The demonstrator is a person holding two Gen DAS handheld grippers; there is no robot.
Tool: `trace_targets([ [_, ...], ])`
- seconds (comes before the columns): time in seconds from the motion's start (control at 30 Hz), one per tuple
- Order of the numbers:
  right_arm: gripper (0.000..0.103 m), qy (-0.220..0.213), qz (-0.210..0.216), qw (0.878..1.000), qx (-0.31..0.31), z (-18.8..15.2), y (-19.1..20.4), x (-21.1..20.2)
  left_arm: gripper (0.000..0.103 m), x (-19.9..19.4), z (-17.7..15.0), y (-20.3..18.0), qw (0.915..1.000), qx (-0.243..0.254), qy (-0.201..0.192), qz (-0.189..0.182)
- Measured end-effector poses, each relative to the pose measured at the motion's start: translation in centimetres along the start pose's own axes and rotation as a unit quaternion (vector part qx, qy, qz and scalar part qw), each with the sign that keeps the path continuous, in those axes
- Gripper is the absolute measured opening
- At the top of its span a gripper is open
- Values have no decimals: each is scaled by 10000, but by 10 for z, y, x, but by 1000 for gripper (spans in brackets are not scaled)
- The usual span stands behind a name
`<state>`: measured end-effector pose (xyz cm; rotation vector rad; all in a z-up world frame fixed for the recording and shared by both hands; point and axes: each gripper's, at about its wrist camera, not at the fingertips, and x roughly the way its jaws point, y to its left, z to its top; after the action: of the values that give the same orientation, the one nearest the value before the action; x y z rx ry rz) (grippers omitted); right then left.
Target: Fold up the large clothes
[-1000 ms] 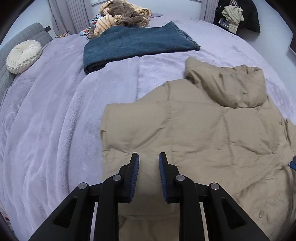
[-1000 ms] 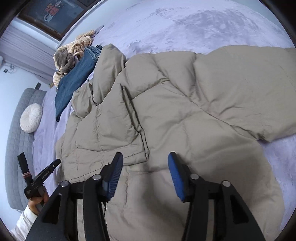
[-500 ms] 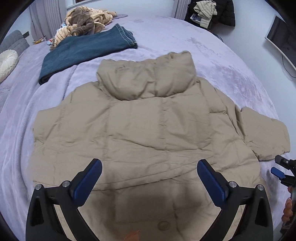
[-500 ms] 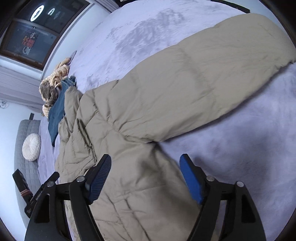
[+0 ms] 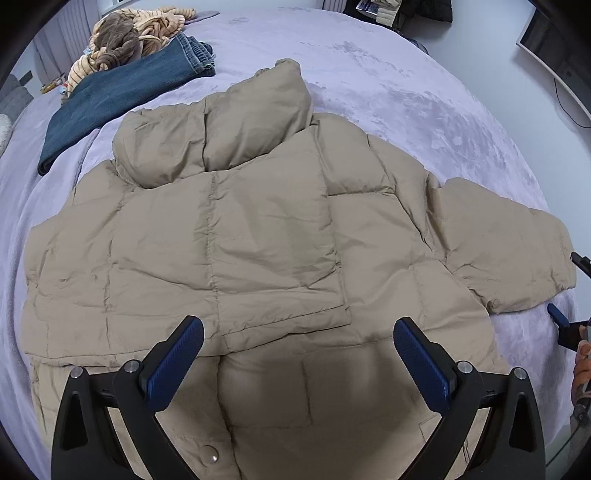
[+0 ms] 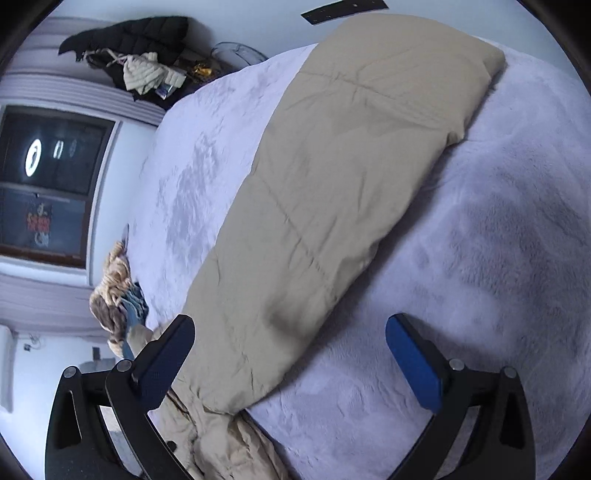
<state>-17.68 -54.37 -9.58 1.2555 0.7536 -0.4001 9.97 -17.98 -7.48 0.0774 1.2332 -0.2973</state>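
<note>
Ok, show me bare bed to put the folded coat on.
Free: lavender blanket past the tan puffer coat's hood, right of the folded jeans. Also beside the outstretched sleeve, under the opening right claw. Crowded: far-left corner, jeans plus striped pile.

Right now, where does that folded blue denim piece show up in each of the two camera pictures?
Left wrist view: the blue denim piece lies at upper left on the bed, beyond the tan puffer jacket.
Right wrist view: only a sliver of it shows at the left edge, above the left jaw.
Shared landmark: the brown-and-cream knitted bundle right beside the denim in both.
</note>
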Motion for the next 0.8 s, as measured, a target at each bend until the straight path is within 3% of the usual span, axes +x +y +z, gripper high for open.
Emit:
trace_targets([
  [0.17,103,-227,676,9948,730,32,-17,4,103,-2,4,-9,10000,20,-29,14],
  [0.4,100,-424,1436,9750,1642,56,-29,17,103,-8,5,-2,9998,-67,-128,164],
  [0.43,89,-414,1475,9732,1716,57,-30,18,103,-9,6,1,9997,-92,-147,183],
  [0.47,65,-375,1548,9705,1811,57,-31,21,103,-11,6,4,9995,-131,-177,221],
  [0.5,51,-291,1645,9679,1878,57,-32,25,103,-12,6,6,9994,-161,-191,242],
  [0.53,22,-194,1719,9664,1903,58,-33,28,103,-13,7,11,9993,-206,-200,246],
  [0.57,7,-124,1738,9669,1866,58,-31,31,103,-14,7,14,9992,-240,-195,237],
  [0.67,7,-164,1658,9750,1467,56,-13,29,103,-17,6,26,9994,-277,-128,168],
  [0.8,7,-120,1645,9851,478,50,42,22,103,-22,1,42,9990,-270,-216,282],
])
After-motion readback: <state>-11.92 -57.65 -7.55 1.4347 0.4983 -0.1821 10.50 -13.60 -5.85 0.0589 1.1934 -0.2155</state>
